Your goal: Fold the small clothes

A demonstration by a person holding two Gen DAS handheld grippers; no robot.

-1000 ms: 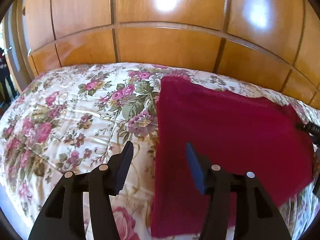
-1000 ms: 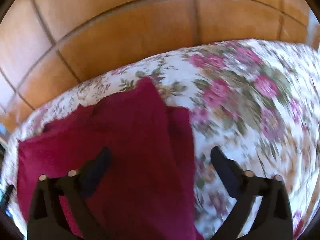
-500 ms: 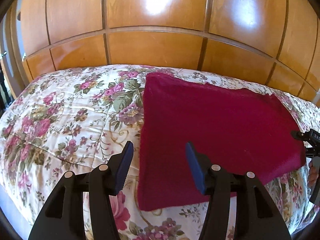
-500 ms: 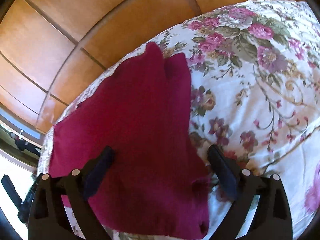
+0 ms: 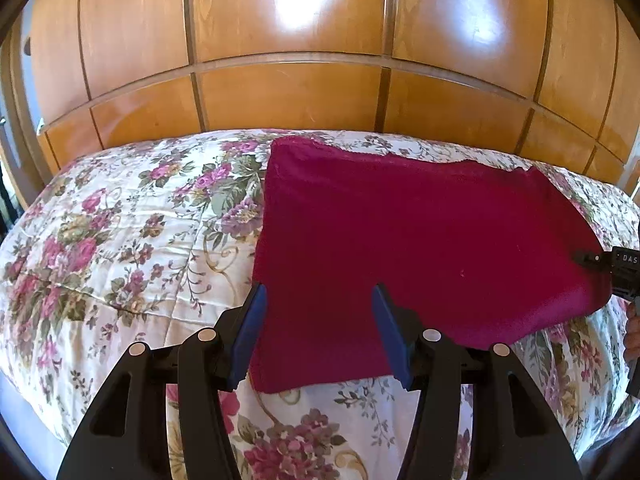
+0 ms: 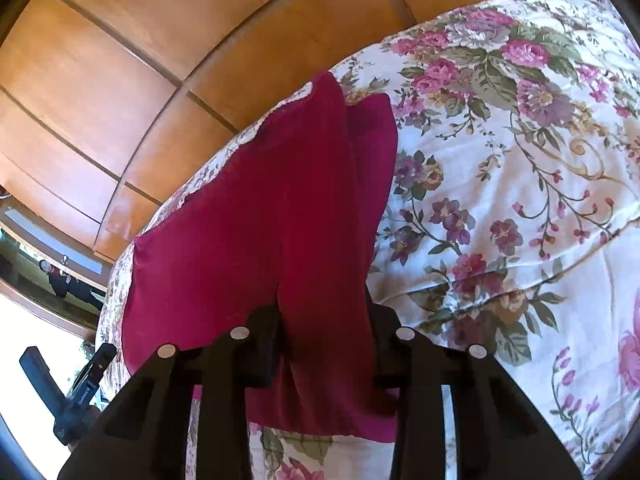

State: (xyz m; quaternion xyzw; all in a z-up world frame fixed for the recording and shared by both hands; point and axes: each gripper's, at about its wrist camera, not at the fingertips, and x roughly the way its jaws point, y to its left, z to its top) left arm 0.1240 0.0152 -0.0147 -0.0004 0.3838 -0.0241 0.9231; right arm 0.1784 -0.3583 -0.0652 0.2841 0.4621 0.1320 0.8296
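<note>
My right gripper (image 6: 322, 320) has a fold of the red garment (image 6: 256, 216) bunched between its fingers, so their inner pads are hidden. In the left view, that gripper (image 5: 622, 272) is cut off by the frame's right edge. The garment's near edge disappears behind my left gripper's fingers (image 5: 390, 330). The bedspread (image 5: 120, 240) runs out of frame below.

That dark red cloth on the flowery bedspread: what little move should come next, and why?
Probably the left gripper should close on the dark red cloth's near edge: its fingers stand open astride that edge, while the right gripper already looks shut on a raised fold over the floral bedspread.
</note>
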